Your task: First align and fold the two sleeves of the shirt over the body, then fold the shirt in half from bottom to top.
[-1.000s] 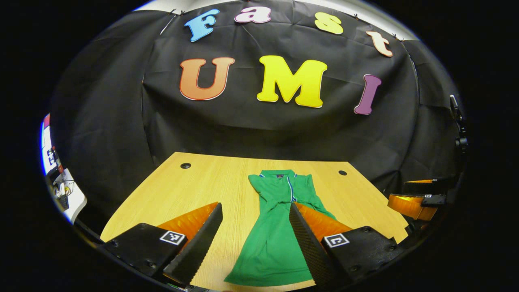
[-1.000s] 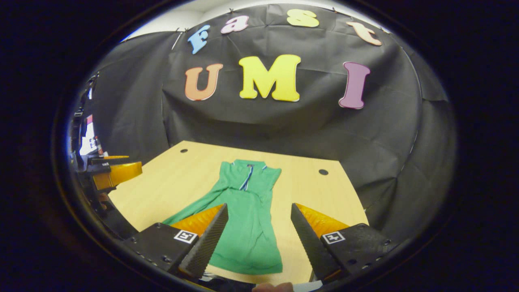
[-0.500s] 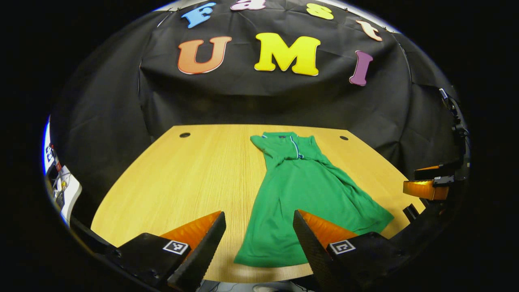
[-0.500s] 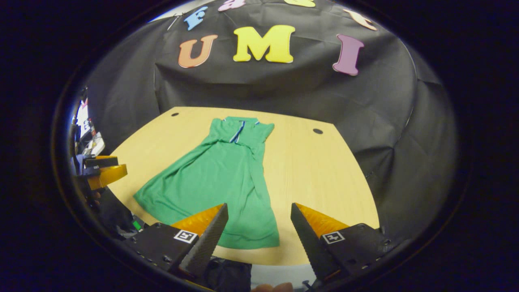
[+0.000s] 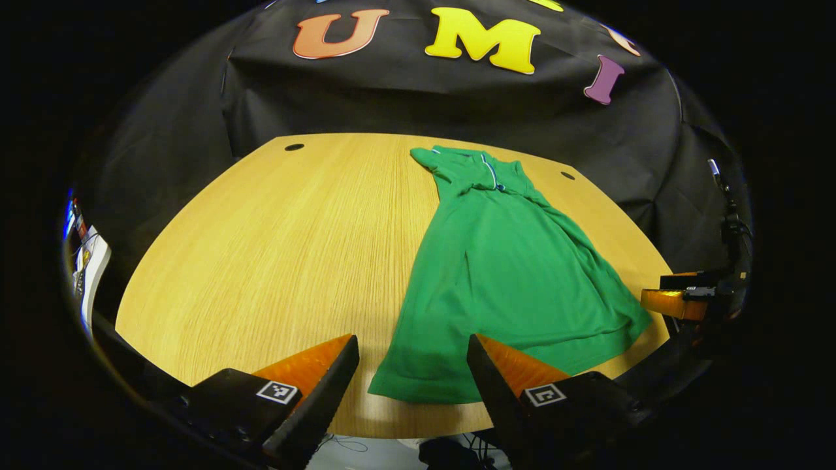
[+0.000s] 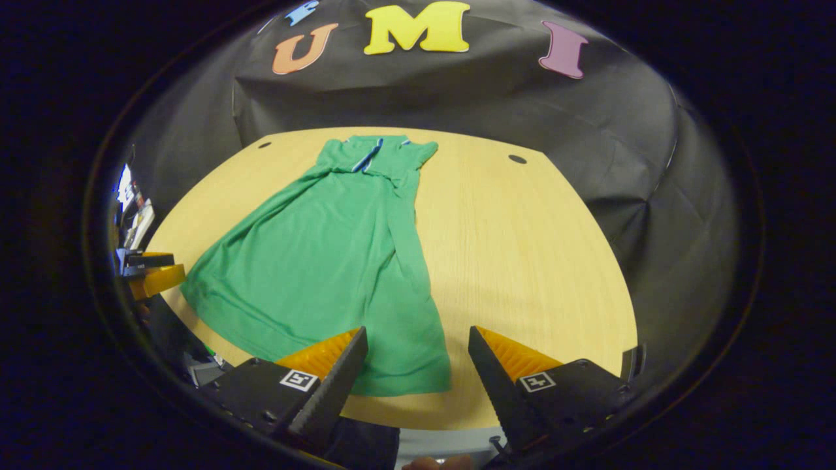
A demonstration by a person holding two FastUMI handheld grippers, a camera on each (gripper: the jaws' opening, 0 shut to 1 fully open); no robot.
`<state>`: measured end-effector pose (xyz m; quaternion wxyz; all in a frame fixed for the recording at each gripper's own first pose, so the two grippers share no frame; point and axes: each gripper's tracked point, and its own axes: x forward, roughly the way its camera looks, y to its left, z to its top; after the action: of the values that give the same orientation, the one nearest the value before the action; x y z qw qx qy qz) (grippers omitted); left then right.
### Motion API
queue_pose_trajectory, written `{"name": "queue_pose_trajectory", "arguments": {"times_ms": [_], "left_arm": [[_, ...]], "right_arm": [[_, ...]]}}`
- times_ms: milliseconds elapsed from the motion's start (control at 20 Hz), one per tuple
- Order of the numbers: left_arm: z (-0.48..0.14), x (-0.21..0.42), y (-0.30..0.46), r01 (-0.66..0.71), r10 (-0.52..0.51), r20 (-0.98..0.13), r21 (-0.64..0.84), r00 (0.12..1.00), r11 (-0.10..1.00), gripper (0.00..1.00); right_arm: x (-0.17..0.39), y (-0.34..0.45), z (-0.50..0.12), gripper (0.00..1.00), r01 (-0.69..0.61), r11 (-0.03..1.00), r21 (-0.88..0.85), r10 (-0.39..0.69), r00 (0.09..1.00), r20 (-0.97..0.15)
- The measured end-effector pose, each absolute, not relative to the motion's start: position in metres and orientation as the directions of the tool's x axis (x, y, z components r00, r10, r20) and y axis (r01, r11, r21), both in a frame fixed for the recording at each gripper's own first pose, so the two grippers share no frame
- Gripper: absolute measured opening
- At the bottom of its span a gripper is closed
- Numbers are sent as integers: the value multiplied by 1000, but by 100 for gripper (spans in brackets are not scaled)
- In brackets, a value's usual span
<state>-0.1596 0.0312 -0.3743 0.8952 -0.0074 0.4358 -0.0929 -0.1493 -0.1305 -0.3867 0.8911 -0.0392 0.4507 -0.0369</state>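
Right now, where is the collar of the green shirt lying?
The collar lies at the far end of the table, near the black cloth wall; in the left gripper view it sits right of centre, between the two cable holes.

Wooden table [image 5: 274, 241] with two grommet holes [image 5: 294, 147]

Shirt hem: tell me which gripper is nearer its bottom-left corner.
Left. The left gripper hangs open just short of that corner of the green shirt. The right gripper is open by the hem's opposite corner.
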Motion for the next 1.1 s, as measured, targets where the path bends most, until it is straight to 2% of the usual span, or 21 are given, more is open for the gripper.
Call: {"name": "queue_pose_trajectory", "arguments": {"times_ms": [350,450,550,600,650,700,750,800,850,900,950,1100], "left_arm": [[-400,-163,30,139,-148,-835,-86,530,986,100],[-401,-162,31,162,-133,-835,-54,534,985,100],[-405,-163,33,151,-90,-846,-11,526,989,100],[-407,-161,31,137,-74,-845,-1,529,991,100],[-409,-160,31,111,-60,-844,0,534,994,100],[-408,-162,29,91,-51,-847,-3,529,996,95],[-408,-163,26,87,-48,-853,-3,520,996,78],[-410,-164,22,91,-55,-858,-10,511,996,69],[-408,-164,17,91,-78,-863,-37,498,995,37],[-407,-165,15,79,-87,-871,-56,484,995,27],[-406,-165,13,68,-104,-879,-82,465,994,10],[-392,-165,5,55,-145,-874,-135,463,989,6]], "right_arm": [[-158,-135,-416,96,-8,992,-123,-100,524,-846],[-157,-132,-419,96,-19,994,-111,-85,523,-848],[-159,-128,-419,94,-21,995,-95,-71,511,-857],[-160,-124,-421,90,-19,997,-79,-58,506,-860],[-161,-118,-422,80,-19,998,-56,-39,503,-863],[-161,-114,-422,61,-5,1000,-31,-25,497,-867],[-161,-111,-424,48,11,1000,-5,-10,496,-868],[-161,-109,-422,40,14,1000,8,0,497,-868],[-160,-107,-423,21,8,1000,16,10,490,-872],[-160,-106,-422,3,-1,1000,18,16,489,-872],[-159,-104,-420,2,-1,999,34,30,491,-871],[-152,-101,-410,0,18,996,85,63,512,-857]]}}
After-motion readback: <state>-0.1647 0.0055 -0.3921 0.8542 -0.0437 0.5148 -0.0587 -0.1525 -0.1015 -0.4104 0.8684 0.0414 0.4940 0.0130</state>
